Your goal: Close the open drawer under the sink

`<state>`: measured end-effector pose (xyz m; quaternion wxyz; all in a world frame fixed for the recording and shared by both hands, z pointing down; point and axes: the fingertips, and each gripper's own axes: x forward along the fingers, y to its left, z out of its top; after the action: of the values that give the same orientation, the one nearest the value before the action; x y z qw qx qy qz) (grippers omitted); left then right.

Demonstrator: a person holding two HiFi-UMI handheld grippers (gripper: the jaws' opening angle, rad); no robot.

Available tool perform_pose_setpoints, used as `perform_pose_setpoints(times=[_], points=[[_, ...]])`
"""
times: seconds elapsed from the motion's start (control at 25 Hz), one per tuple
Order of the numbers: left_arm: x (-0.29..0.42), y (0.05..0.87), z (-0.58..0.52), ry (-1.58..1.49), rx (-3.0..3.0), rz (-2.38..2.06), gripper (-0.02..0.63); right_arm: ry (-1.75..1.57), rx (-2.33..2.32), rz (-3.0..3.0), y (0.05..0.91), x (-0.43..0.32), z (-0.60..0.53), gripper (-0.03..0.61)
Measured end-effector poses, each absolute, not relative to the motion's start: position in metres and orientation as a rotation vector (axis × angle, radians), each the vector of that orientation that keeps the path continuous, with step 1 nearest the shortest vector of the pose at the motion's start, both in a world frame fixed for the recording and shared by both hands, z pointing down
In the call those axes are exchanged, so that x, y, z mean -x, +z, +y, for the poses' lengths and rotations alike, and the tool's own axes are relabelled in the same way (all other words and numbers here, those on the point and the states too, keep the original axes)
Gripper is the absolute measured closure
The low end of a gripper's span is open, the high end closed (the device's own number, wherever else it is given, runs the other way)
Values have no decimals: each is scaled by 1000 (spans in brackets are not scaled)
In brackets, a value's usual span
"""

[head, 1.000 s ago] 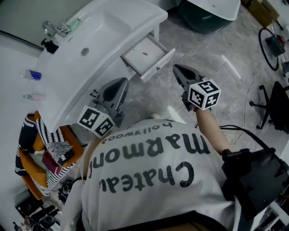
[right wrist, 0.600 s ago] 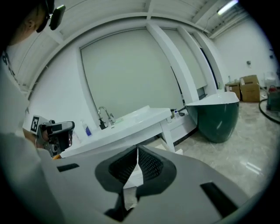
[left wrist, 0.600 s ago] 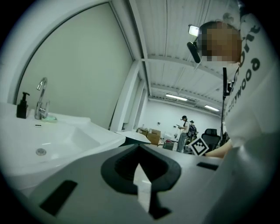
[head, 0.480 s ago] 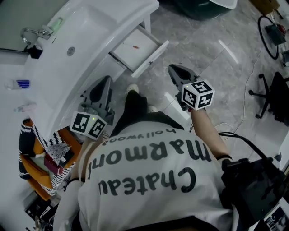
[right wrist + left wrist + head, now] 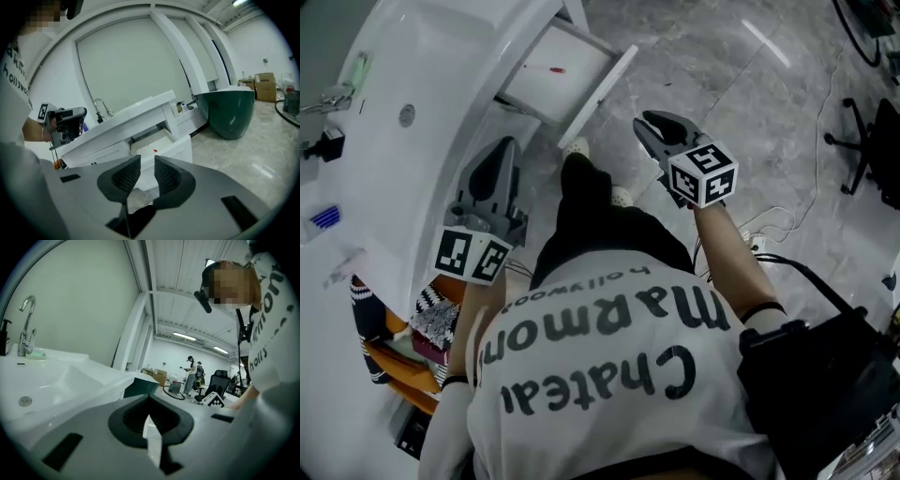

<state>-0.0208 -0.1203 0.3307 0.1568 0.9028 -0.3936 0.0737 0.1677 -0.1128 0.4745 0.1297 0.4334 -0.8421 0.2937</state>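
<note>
One drawer (image 5: 534, 89) beyond right tongs (image 5: 649, 122)

The floor (image 5: 750, 112) is polished grey marble-look tile streaked with reflected light; thin cables (image 5: 769, 222) trail over it near a black office chair (image 5: 883, 155) at the right. A plain pale wall (image 5: 126, 65) framed by white beams rises behind, with a dark green tub (image 5: 229, 112) standing on the floor and cardboard boxes (image 5: 265, 86) stacked by the far wall. Deeper in the hall, strip lights (image 5: 183, 336) glow under a white ribbed ceiling, above two standing people (image 5: 191, 373) and another chair (image 5: 218, 380).
</note>
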Motion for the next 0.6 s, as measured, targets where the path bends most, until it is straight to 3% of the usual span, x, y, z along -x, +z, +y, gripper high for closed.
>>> perform_pose_setpoints(times=[0.6], points=[[33,413,-148,360,-2485,-1088,606,806,-1057,-2329,610,-121,-167,410]])
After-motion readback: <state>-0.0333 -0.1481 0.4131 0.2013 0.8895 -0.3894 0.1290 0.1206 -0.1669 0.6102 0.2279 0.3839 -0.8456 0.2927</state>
